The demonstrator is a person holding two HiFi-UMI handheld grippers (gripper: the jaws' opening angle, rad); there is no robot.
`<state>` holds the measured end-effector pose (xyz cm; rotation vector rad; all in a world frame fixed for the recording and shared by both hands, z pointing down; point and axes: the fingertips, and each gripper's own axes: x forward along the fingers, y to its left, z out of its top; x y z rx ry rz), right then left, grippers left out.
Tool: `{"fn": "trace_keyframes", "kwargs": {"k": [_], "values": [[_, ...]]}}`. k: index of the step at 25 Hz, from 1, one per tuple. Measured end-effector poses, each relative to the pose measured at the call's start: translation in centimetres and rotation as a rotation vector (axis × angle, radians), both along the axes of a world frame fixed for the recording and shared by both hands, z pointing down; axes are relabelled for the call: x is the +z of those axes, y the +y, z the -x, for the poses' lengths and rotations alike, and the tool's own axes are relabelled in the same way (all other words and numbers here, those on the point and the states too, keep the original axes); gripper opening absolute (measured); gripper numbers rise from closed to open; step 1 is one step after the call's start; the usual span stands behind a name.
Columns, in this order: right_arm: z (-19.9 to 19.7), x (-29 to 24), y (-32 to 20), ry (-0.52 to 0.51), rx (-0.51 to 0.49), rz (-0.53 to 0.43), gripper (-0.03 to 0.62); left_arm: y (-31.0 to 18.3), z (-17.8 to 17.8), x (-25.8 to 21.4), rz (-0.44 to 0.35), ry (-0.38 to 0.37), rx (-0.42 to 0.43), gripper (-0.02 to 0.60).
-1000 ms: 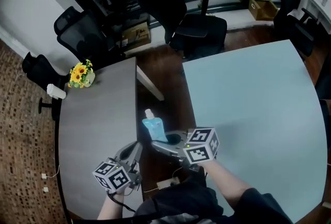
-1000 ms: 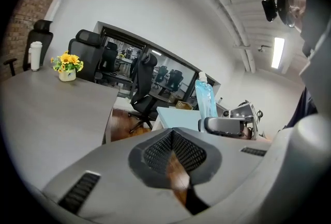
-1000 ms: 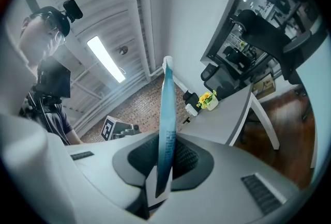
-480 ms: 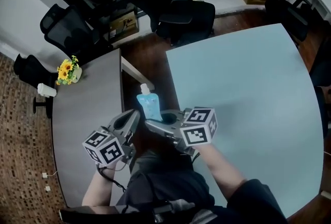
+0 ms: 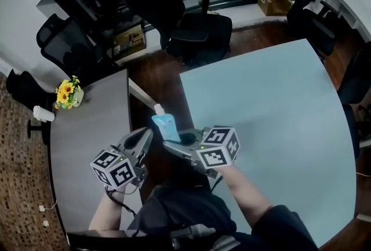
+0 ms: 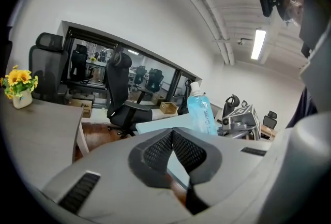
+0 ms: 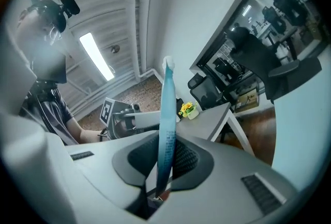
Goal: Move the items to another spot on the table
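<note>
Surfaces, two: a grey matt one (image 5: 87, 134) at your left and a pale blue, smooth one (image 5: 278, 99) at your right, broad, with open room. A narrow gap of brown wooden floor (image 5: 156, 70) parts their edges.

Pouch, one (image 5: 165, 126): flat, blue, soft-sided, white cap, upright over that gap, clear of both surfaces.

Your right tongs (image 5: 174, 141) pinch its lower part. Your left tongs (image 5: 141, 141) are closed on nothing, near the grey edge.

Flower pot, one (image 5: 68, 94): yellow blooms, at the grey surface's far corner.
</note>
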<state>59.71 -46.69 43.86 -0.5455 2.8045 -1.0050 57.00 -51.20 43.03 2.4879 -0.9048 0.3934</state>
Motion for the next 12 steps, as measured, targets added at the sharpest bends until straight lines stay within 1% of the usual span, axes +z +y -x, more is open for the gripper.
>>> {"fn": "trace_keyframes", "kwargs": {"k": [3, 5, 9, 12], "values": [[1.4, -0.6, -2.1, -0.001, -0.028, -0.012, 0.021, -2.2, 1.5, 0.0, -0.013, 0.024, -0.018, -0.008], [2.3, -0.8, -3.6, 0.017, -0.042, -0.016, 0.021, -4.1, 2.9, 0.1, -0.014, 0.051, -0.044, -0.008], [4.6, -0.4, -6.7, 0.06, -0.054, 0.02, 0.021, -7.5, 5.7, -0.1, -0.01, 0.117, -0.077, -0.008], [5.8, 0.4, -8.6, 0.12, -0.088, 0.042, 0.021, -10.1, 7.1, 1.0, 0.011, 0.182, -0.111, -0.008]]}}
